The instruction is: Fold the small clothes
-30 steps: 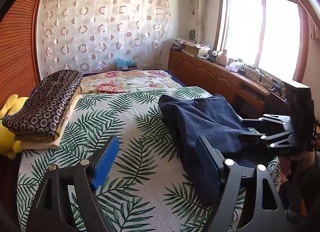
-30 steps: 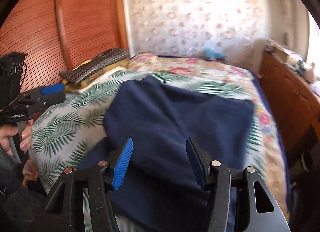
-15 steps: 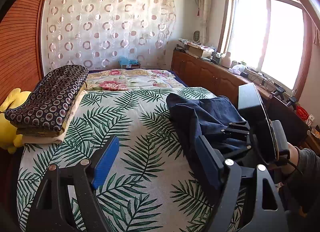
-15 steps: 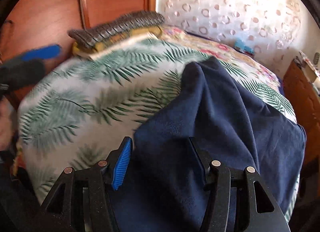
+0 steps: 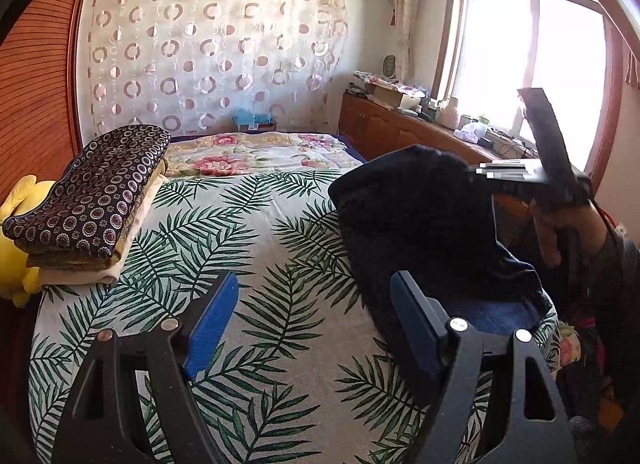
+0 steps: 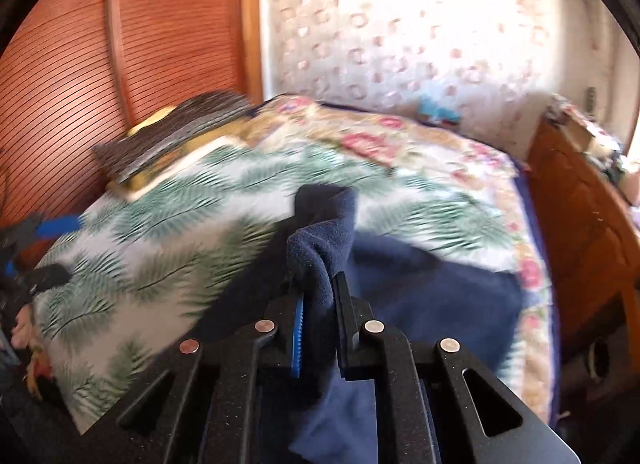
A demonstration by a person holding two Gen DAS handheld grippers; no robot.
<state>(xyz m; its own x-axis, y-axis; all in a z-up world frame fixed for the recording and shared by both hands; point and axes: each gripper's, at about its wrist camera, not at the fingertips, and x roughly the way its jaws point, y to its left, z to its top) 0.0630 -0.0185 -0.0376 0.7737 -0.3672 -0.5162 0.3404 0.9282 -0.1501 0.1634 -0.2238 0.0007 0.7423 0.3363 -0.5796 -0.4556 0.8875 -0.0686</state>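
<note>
Right tongs (image 6: 318, 304) closing, pads pinching bunched edge of dark blue garment (image 6: 436, 296), lifted part above bed (image 6: 168, 248); rest draped on leaf-print cover. Left tongs (image 5: 308, 316) spread wide, empty, over bare cover beside garment. Folding barely begun: garment rumpled, no neat fold visible.

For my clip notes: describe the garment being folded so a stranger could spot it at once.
On the bed's palm-leaf sheet, window side, lies a navy garment. The right gripper, jaws closing, pinches its bunched edge. It is plain and dark; the folded stack opposite is circle-patterned.
</note>
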